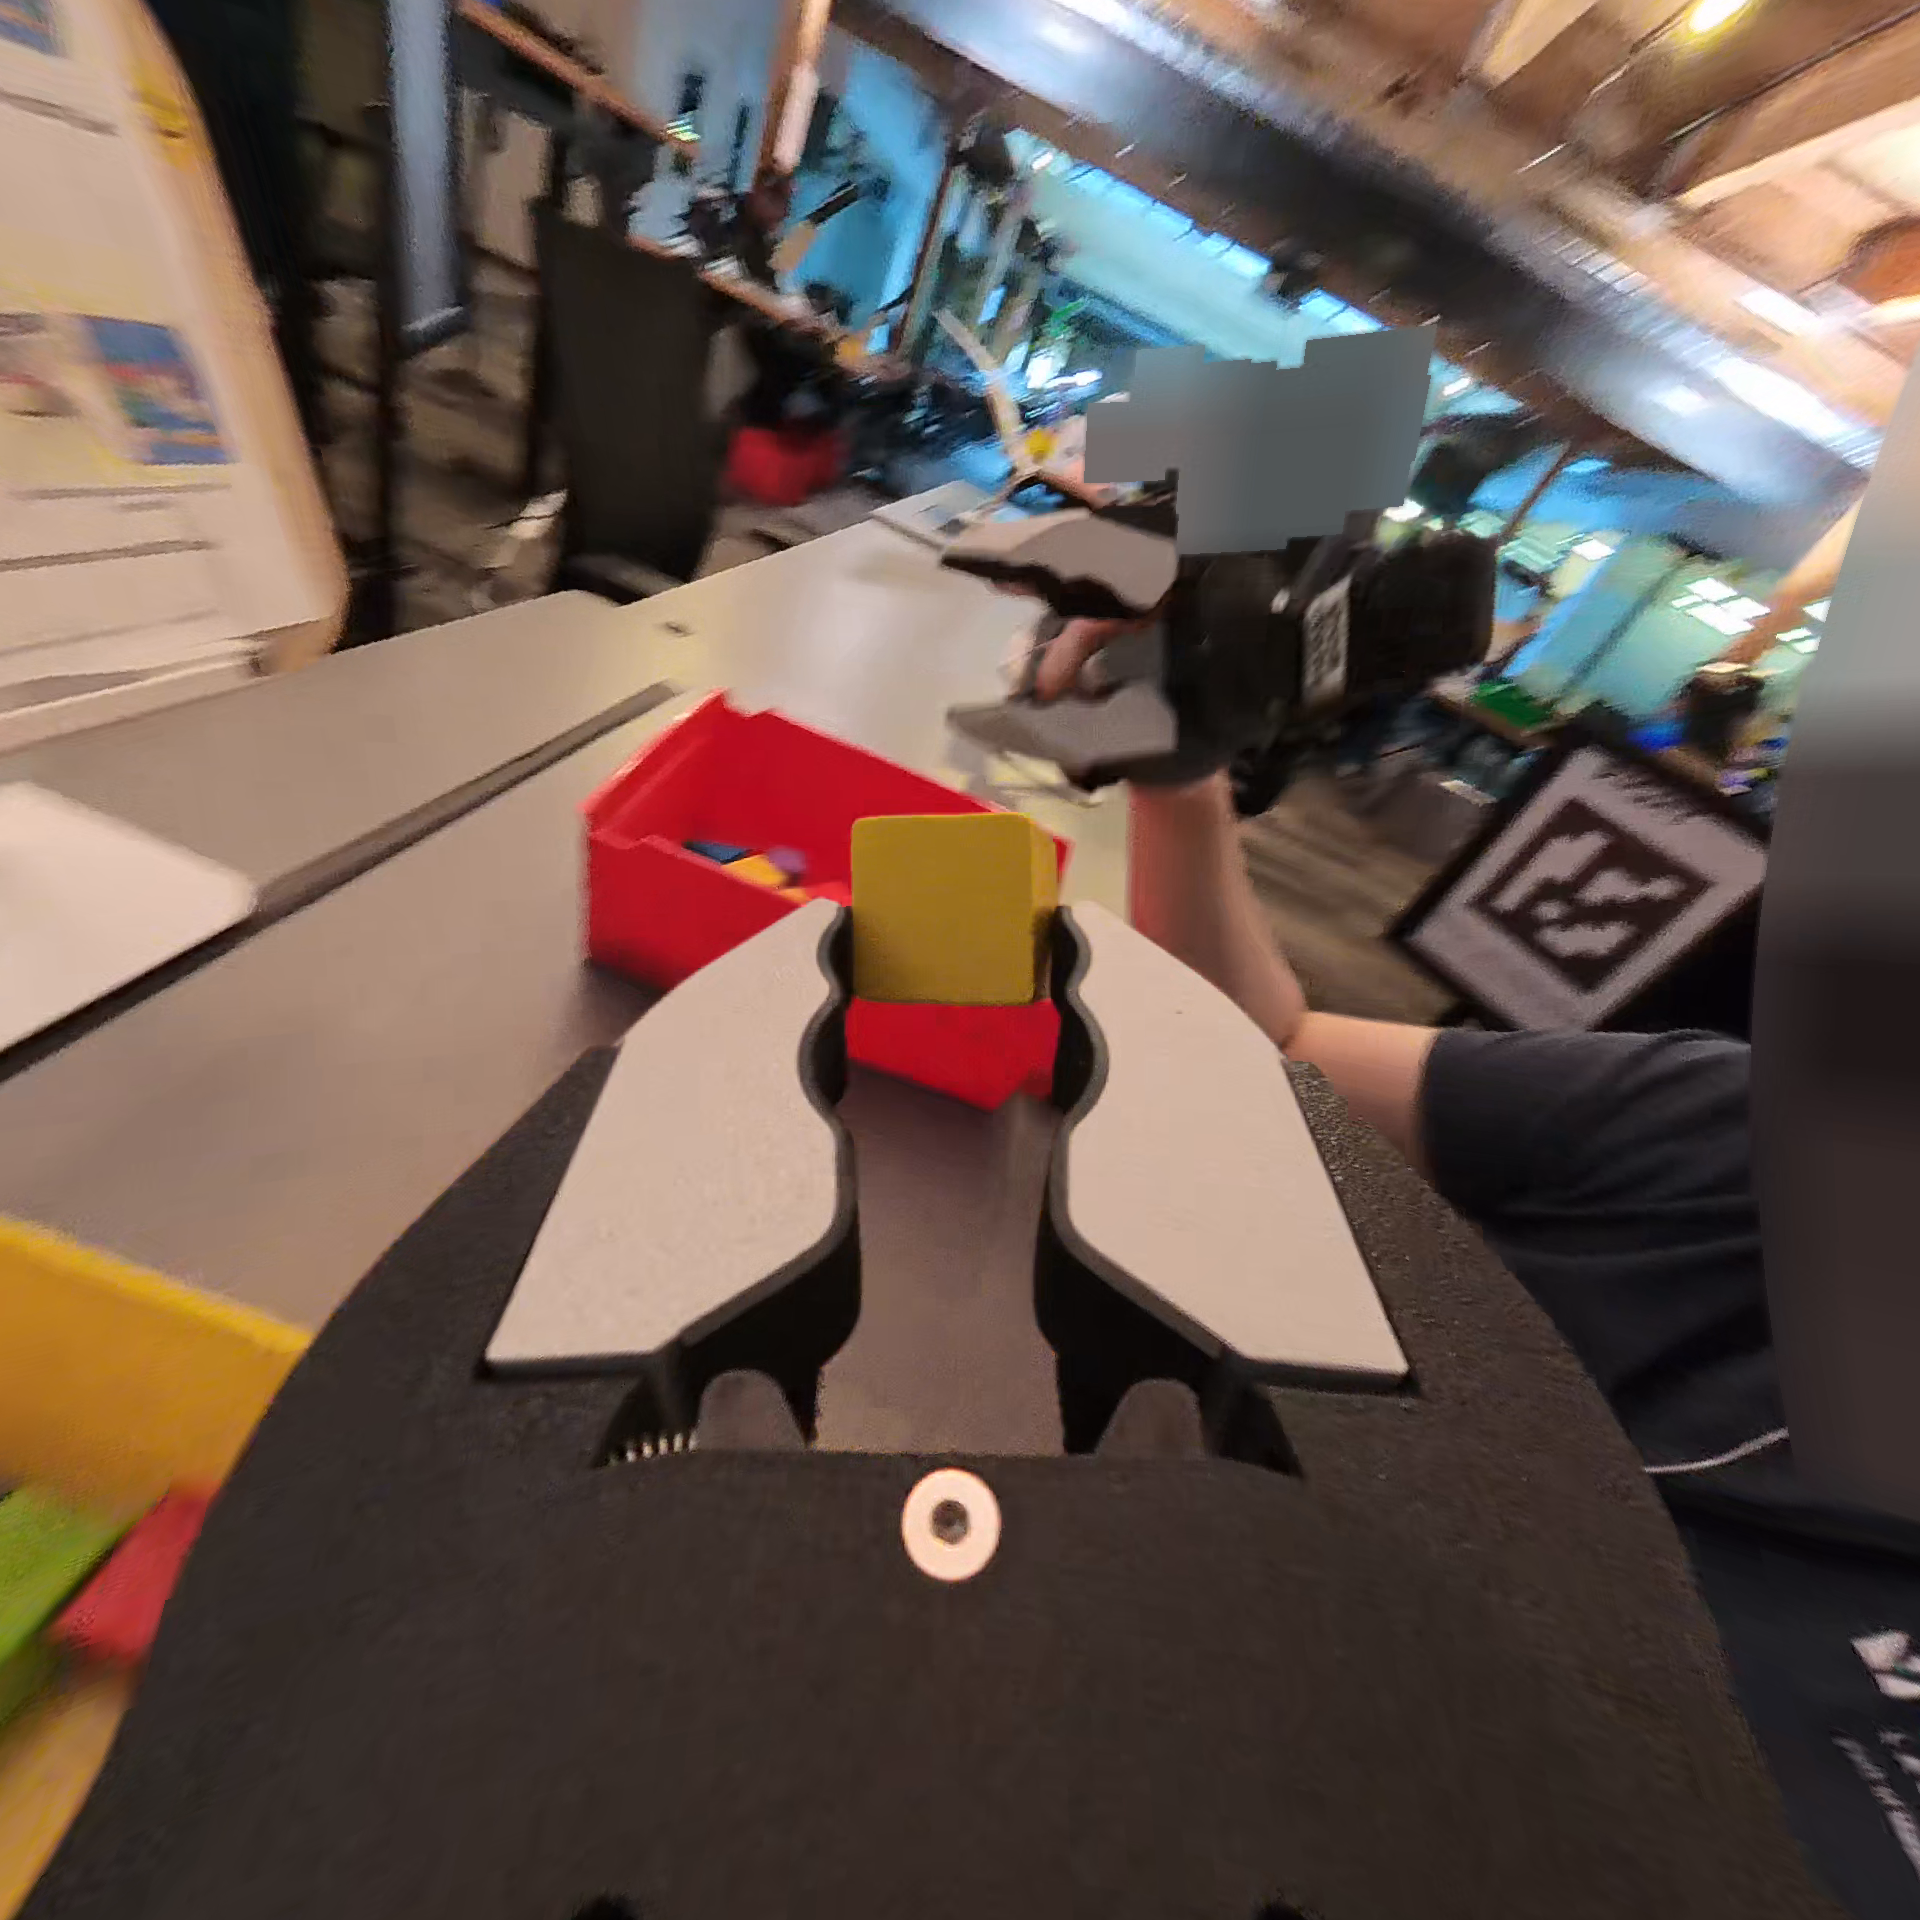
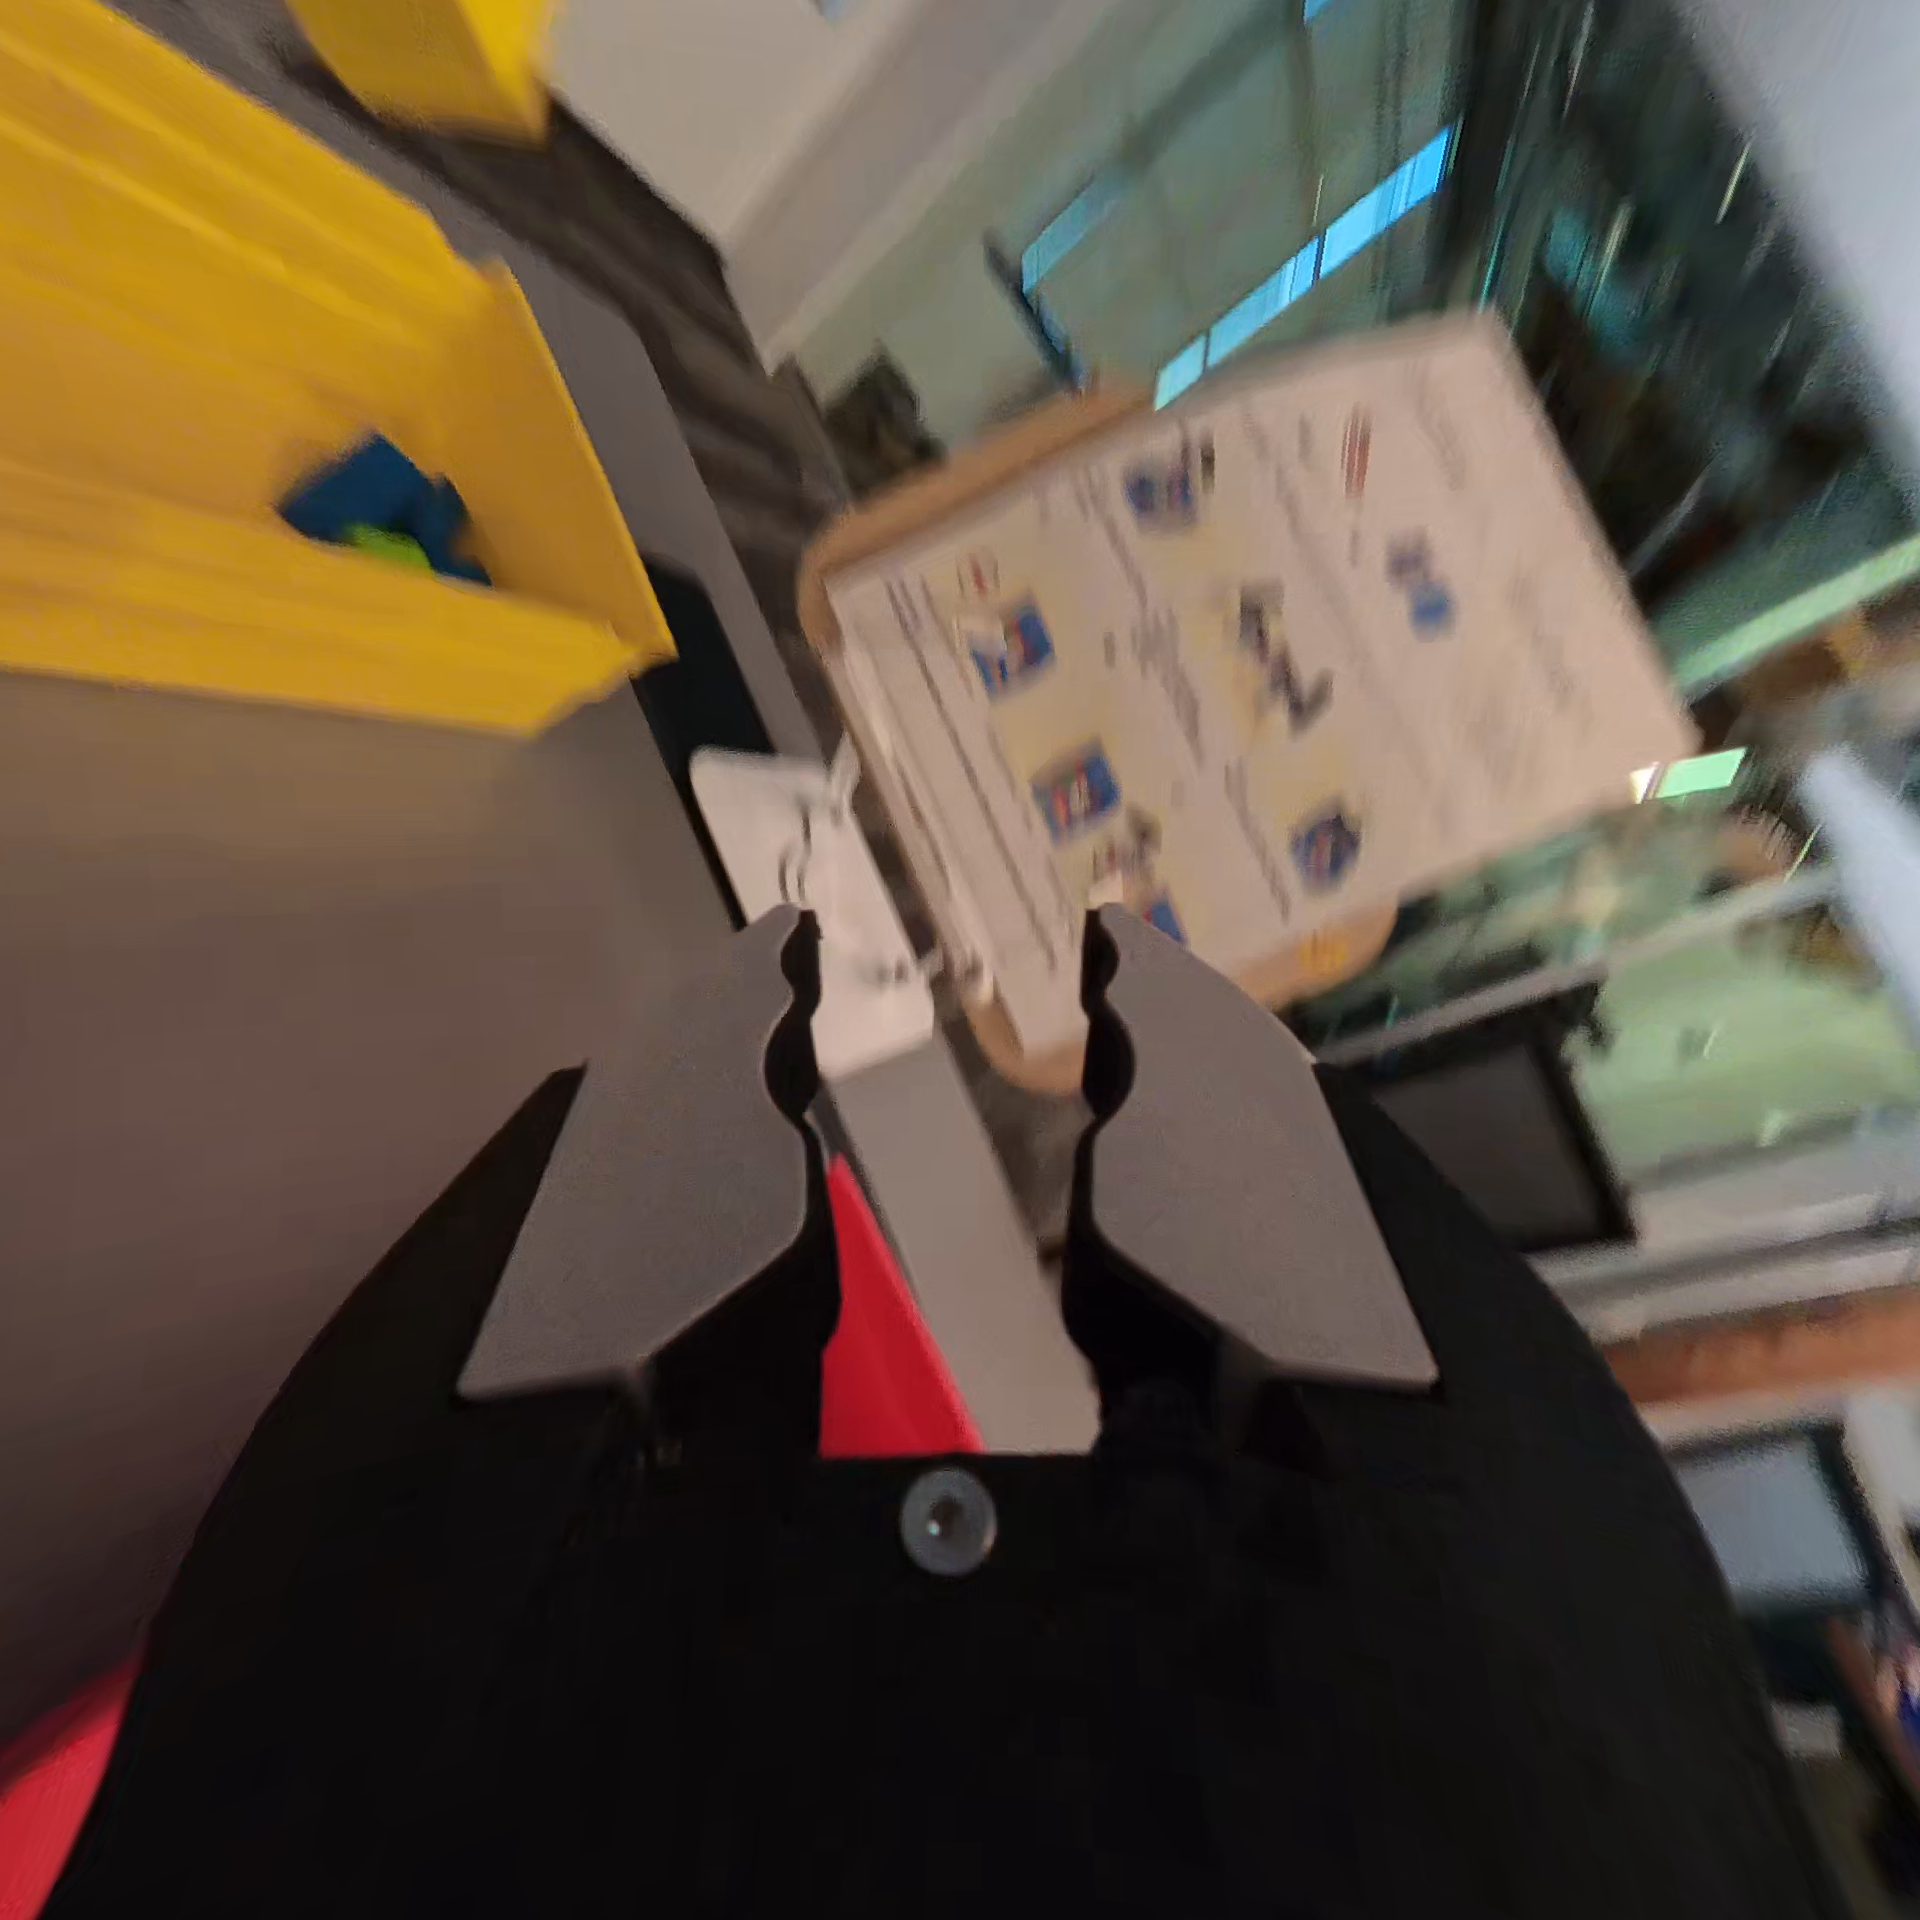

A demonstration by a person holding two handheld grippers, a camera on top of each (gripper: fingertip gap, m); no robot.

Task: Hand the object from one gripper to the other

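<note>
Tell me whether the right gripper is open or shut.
Open. In its own view the right gripper shows a clear gap between its fingertips with nothing in it; the yellow block sits clamped in the left gripper.

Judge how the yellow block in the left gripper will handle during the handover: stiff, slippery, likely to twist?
The yellow block looks rigid: flat faces, crisp edges, no bending in the left gripper. Its smooth painted look suggests it could slip. Only its lower part is pinched, so a nudge might pivot it.

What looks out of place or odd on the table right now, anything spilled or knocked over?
Nothing stands out. The yellow block sits squarely gripped in the left gripper, the red bin stands upright on the table with its pieces inside, and the right gripper is open and empty. Both pictures are motion-blurred.
</note>
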